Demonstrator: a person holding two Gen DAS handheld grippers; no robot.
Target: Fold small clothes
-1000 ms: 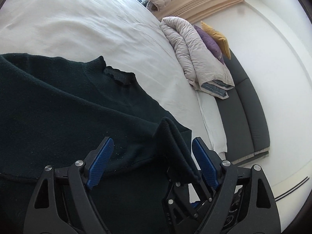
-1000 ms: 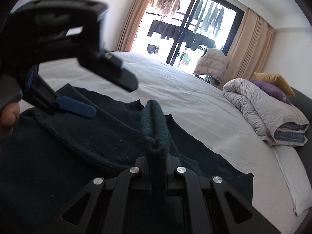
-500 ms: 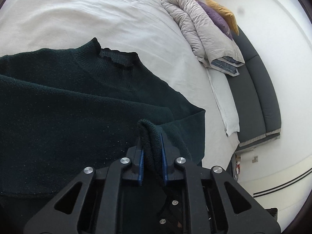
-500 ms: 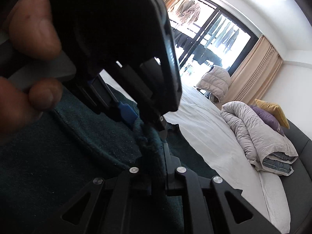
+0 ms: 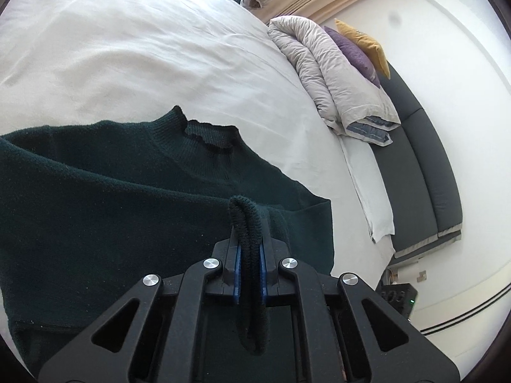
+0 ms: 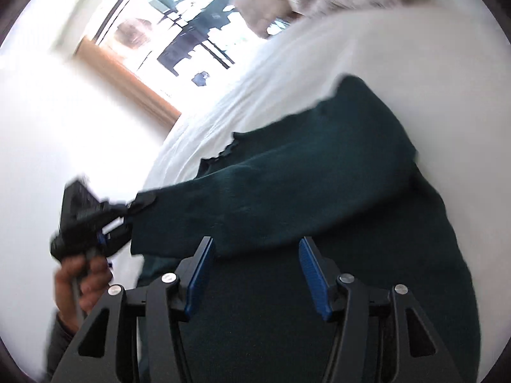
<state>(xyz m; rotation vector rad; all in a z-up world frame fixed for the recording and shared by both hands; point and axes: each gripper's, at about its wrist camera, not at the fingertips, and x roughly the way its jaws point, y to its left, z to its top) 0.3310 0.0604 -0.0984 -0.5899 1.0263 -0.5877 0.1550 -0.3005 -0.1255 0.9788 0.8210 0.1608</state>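
Observation:
A dark green knit sweater (image 5: 105,198) lies on the white bed (image 5: 134,51), collar toward the far side. My left gripper (image 5: 249,242) is shut on the cuff of a sleeve (image 5: 247,220), which loops up between the blue pads. In the blurred right wrist view the left gripper (image 6: 105,223) holds that sleeve (image 6: 255,188) stretched across the sweater body (image 6: 319,319). My right gripper (image 6: 255,261) is open and empty just above the sweater.
A folded grey duvet (image 5: 338,79) with purple and yellow cushions (image 5: 364,51) lies at the far right of the bed. A dark sofa (image 5: 424,172) runs along the wall. A window with curtains (image 6: 179,32) is behind the bed.
My left gripper closed on the sleeve cuff that the right gripper held. My right gripper let go, opened and swung away across the sweater.

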